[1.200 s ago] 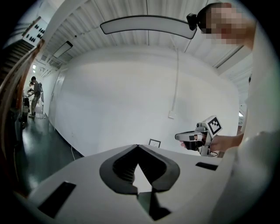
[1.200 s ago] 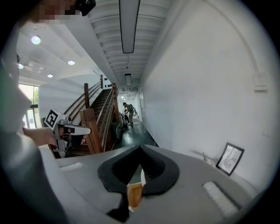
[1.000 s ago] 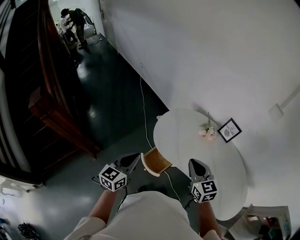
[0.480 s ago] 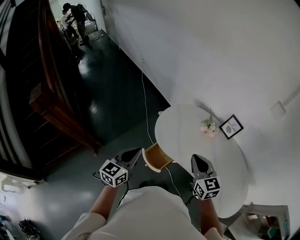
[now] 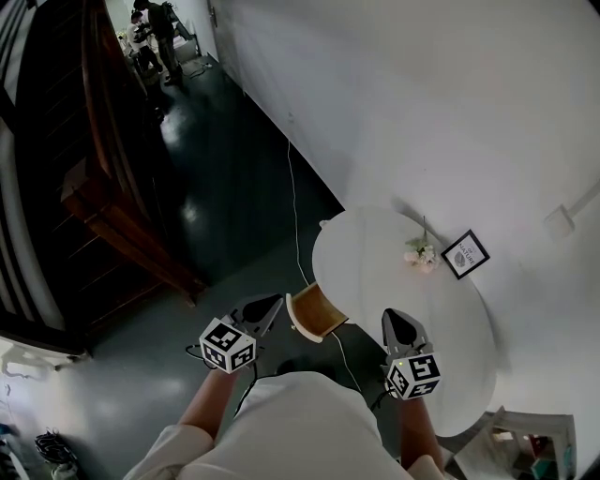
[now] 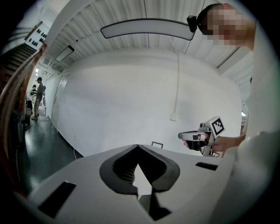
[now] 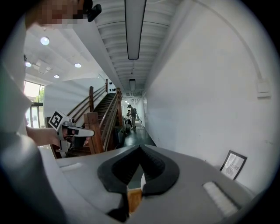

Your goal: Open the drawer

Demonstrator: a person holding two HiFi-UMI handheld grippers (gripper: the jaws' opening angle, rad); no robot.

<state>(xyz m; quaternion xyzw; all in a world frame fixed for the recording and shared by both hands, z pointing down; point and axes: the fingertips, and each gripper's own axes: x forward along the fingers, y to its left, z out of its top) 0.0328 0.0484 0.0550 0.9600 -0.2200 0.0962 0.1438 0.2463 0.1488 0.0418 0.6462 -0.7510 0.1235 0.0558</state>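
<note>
No drawer shows in any view. My left gripper is held in front of the person's body over the dark floor, its jaws shut with nothing between them; its own view shows the tips meeting. My right gripper hovers over the near edge of the round white table, also shut and empty, tips together. Each gripper appears in the other's view: the right gripper and the left gripper, both pointing roughly level.
A wooden-seated chair stands between the grippers at the table's edge. On the table are pink flowers and a small framed picture. A white shelf unit sits at the lower right. A dark wooden staircase runs along the left, with people far down the hall.
Both grippers keep their places and stay shut. The head view has drifted slightly, so the table and hall sit a little differently in the picture.
</note>
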